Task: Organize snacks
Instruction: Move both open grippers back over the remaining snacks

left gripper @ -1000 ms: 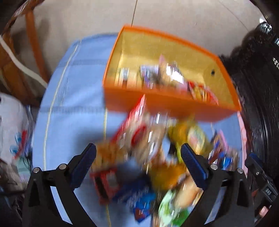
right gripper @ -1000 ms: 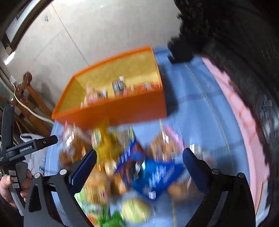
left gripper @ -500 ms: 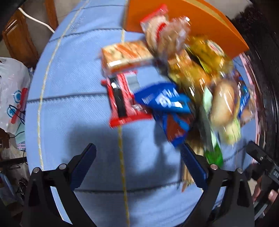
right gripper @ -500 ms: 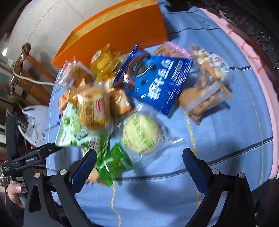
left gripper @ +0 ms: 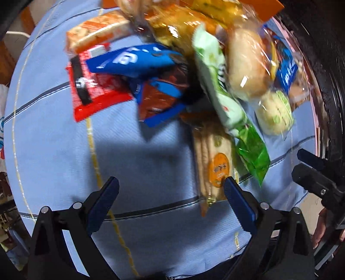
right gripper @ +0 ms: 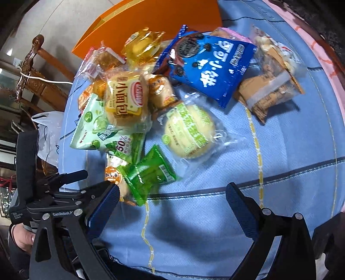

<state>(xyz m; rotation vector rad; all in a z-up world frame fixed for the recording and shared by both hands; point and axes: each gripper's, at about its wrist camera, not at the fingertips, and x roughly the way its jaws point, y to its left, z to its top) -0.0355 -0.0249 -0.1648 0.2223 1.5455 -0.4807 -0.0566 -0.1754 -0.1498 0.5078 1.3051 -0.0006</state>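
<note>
Blue-clothed tabletop, snack pile before an orange box.
Both tongs, left and right, gape wide and empty, just short of the pile; wooden chair behind.

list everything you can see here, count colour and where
box: 1, orange, far end of table
tablecloth: 1, light blue with stripes, covers table
blue bag: 1, blue, pile's far right
round cake: 1, pale yellow-green in clear wrap, pile's near side
bun: 1, golden, on the mint packet
mint packet: 1, pale green, left of pile
green sachet: 1, bright green, nearest edge of pile
red packet: 1, red, left of pile
plastic bag: 1, white, off table, left
left gripper: 1, black with blue pads, open, empty
right gripper: 1, same, open, empty
</note>
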